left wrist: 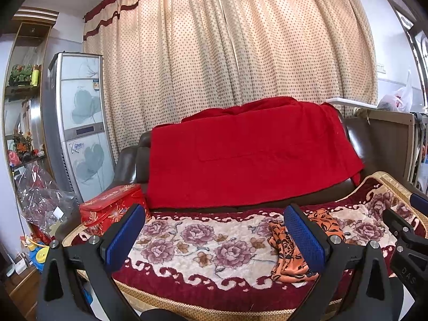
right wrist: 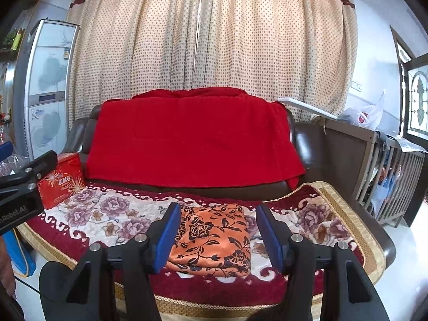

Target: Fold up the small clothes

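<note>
In the left wrist view, a silver cabinet with flower panels (left wrist: 80, 123) stands at the left of the frame, and below it a red gift box (left wrist: 112, 208) sits at the left end of the sofa seat. The left gripper (left wrist: 214, 238) fills the lower centre with its blue-padded fingers (left wrist: 125, 238) spread wide apart and holding nothing; between them shows the floral blanket (left wrist: 187, 246) covering the seat. A red throw (left wrist: 240, 155) hangs over the dark sofa back, with a dotted curtain (left wrist: 227, 40) behind. The orange floral garment (left wrist: 289, 254) lies on the blanket at lower right of centre, partly hidden behind the gripper's right-hand finger. In the right wrist view, the same garment (right wrist: 214, 240) lies folded into a neat rectangle in the lower centre of the frame, resting flat on the blanket. The right gripper (right wrist: 216, 238) hovers over it, fingers (right wrist: 165, 235) parted to either side and gripping nothing. A slatted wooden crib (right wrist: 390, 176) stands at the right edge.
</note>
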The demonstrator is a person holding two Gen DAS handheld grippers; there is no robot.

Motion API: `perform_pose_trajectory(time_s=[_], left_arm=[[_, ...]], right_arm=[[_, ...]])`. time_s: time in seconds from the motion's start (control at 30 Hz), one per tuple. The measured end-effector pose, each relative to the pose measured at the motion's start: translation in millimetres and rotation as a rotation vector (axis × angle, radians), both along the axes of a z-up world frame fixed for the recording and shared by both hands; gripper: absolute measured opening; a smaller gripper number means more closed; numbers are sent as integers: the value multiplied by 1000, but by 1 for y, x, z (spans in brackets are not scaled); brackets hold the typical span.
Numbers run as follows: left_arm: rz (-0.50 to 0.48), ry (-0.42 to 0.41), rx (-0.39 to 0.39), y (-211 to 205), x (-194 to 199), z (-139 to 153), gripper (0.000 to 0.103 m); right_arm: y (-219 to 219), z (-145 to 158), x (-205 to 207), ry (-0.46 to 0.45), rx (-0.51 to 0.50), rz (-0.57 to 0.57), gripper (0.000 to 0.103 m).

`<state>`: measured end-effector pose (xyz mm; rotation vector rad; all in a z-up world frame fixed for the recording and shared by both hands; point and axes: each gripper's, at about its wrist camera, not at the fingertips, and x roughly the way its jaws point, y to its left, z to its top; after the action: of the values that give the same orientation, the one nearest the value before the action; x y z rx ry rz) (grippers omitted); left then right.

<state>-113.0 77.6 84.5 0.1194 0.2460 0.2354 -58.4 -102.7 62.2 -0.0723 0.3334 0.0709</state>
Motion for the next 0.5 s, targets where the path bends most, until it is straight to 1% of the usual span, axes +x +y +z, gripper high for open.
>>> perform_pose_trajectory(time_s=[0.27, 0.5], left_arm=[[-40, 3, 0, -8, -3, 2, 103], [-52, 10, 0, -13, 2, 0, 103]], right_arm=[[-11, 4, -5, -16, 15, -29, 62], [-16, 4, -3, -14, 20, -46, 62]])
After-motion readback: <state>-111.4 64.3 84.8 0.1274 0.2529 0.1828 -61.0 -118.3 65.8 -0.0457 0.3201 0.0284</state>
